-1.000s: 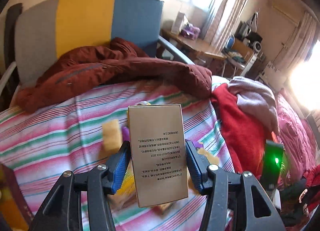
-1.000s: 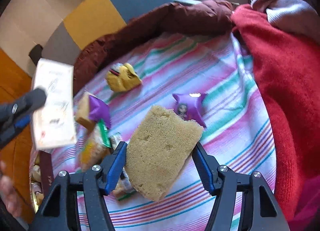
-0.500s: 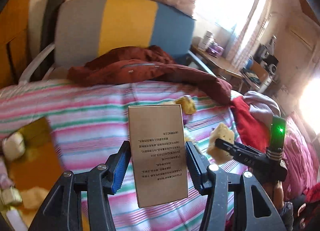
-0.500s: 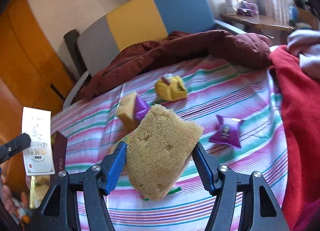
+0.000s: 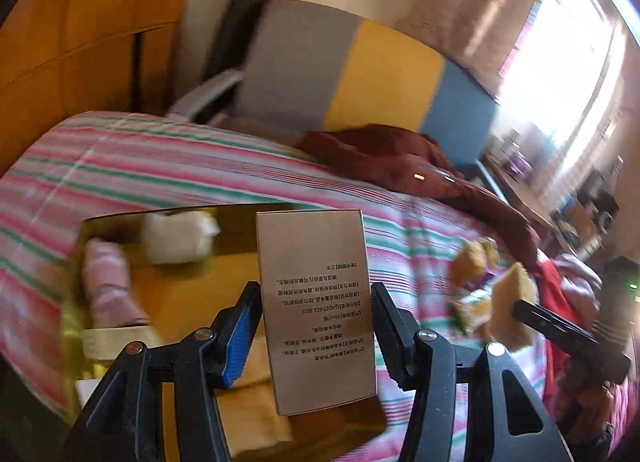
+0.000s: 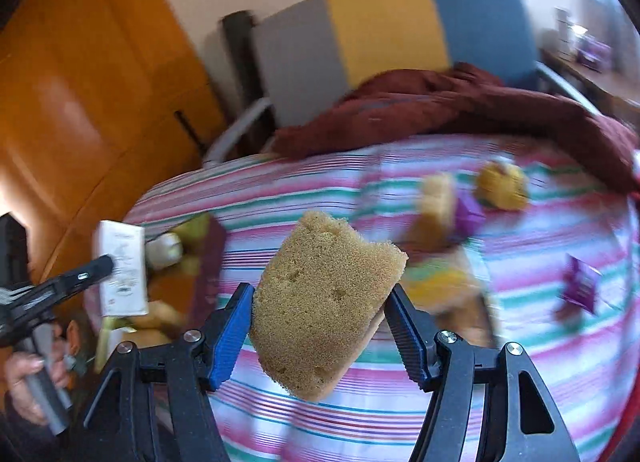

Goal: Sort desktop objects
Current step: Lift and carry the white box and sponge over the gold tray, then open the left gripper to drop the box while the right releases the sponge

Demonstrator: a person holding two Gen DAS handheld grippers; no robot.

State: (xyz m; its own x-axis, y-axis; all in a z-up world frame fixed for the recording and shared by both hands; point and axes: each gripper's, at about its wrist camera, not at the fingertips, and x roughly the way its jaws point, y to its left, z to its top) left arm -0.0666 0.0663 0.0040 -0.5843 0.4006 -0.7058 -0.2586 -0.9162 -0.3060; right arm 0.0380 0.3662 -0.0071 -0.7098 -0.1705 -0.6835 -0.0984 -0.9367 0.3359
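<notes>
My left gripper (image 5: 312,326) is shut on a tall gold carton (image 5: 316,310) with printed text and holds it above an open gold box (image 5: 180,294) that holds a white bundle (image 5: 180,238) and a pink item (image 5: 108,286). My right gripper (image 6: 320,322) is shut on a tan sponge (image 6: 320,314) above the striped cloth. The sponge also shows in the left wrist view (image 5: 512,310), and the carton in the right wrist view (image 6: 122,274). Loose on the cloth lie a yellow toy (image 6: 502,185), a purple star packet (image 6: 580,286) and a sponge with a purple wrap (image 6: 444,201).
The striped cloth (image 6: 320,189) covers the surface. A dark red jacket (image 6: 460,105) lies along the far edge before a grey, yellow and blue chair back (image 6: 384,21). Orange wooden panels (image 6: 80,101) stand at the left. Red clothing (image 5: 556,294) lies at the right.
Both grippers have swung left with their loads. The left gripper and carton are now over the open gold box. The loose items on the cloth have slid right in view.
</notes>
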